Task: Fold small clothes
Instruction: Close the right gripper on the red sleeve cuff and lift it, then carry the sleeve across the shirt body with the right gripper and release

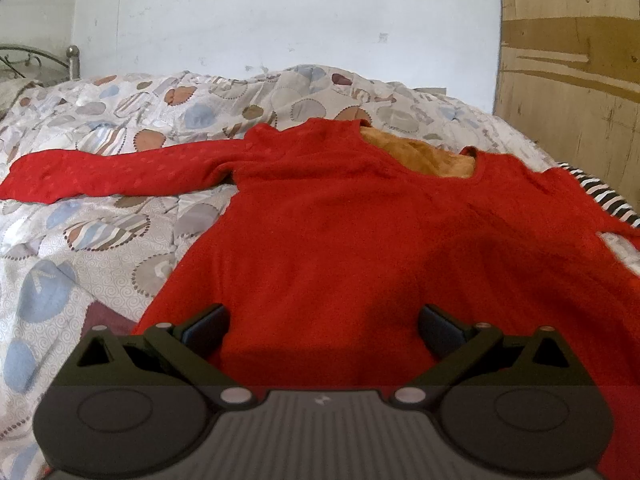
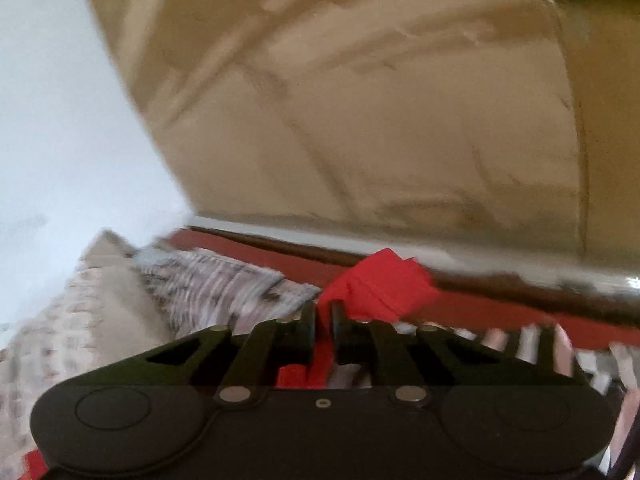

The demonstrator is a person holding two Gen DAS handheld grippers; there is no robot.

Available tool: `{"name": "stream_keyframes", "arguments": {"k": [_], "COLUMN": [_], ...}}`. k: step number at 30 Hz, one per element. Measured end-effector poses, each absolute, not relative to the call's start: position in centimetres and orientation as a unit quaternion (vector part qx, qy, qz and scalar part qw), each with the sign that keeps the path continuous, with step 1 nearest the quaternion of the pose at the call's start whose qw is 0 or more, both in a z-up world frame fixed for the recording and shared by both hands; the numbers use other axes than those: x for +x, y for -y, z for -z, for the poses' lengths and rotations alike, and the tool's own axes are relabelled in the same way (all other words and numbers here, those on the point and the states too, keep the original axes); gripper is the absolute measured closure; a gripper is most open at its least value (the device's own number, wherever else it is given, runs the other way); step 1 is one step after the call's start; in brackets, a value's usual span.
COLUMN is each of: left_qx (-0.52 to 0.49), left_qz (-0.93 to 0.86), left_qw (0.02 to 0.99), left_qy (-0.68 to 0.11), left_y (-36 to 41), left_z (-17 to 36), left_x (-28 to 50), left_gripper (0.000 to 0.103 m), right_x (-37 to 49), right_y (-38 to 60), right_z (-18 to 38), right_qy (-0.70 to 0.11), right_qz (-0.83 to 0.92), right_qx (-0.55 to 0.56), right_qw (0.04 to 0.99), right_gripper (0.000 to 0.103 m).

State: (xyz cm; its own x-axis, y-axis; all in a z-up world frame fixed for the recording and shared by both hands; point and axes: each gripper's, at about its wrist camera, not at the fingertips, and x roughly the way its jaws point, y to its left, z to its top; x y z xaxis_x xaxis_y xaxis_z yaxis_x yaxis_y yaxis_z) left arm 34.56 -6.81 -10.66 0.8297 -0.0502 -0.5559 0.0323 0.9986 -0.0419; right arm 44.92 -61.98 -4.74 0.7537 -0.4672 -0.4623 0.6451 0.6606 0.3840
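Right wrist view shows my right claw [image 2: 322, 316] pinched on a sleeve of the red sweater [image 1: 320, 232] lying flat on the bed [image 1: 80, 240], left claw [image 1: 322, 320] wide, so I should carry it across smoothly.

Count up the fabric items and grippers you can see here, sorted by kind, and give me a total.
Red sweater: 1
Patterned quilt: 1
Black-and-white striped cloth: 1
Grippers: 2, left gripper open, right gripper shut on red fabric
Total: 5

Black grippers [image 1: 323, 330], silver pivot screws [image 1: 235, 395].
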Motion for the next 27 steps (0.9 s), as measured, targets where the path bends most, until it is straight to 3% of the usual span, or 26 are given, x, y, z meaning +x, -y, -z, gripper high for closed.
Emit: {"name": "stream_keyframes", "arguments": {"k": [7,14,21,27], "left_qx": [-0.023,-0.041,-0.118,-0.104], "left_qz": [0.054,-0.017,-0.11,-0.134], "left_qw": [0.966,0.966,0.954,0.947], "left_qy": [-0.253,-0.253,-0.252,-0.271], "left_y": [3.9,0.0,-6.0,-7.9], "left_z": [3.8,1.4,1.9,3.0], "left_x": [33.6,33.4,31.6,31.2], "left_gripper": [0.0,0.0,0.0,0.0], "right_x": [46.7,46.8,43.9,40.5], "right_y": [52.3,38.5,23.3,15.4], "right_z": [-4.5,-7.6,-2.0,6.0], "right_qy": [-0.108,-0.078,-0.158,-0.235], "right_qz": [0.152,-0.04,-0.249,-0.332], "right_qx": [0.175,0.063,-0.055,-0.212], "right_qw": [0.967,0.994,0.954,0.889], "right_gripper": [0.098,0.099,0.099,0.1]}}
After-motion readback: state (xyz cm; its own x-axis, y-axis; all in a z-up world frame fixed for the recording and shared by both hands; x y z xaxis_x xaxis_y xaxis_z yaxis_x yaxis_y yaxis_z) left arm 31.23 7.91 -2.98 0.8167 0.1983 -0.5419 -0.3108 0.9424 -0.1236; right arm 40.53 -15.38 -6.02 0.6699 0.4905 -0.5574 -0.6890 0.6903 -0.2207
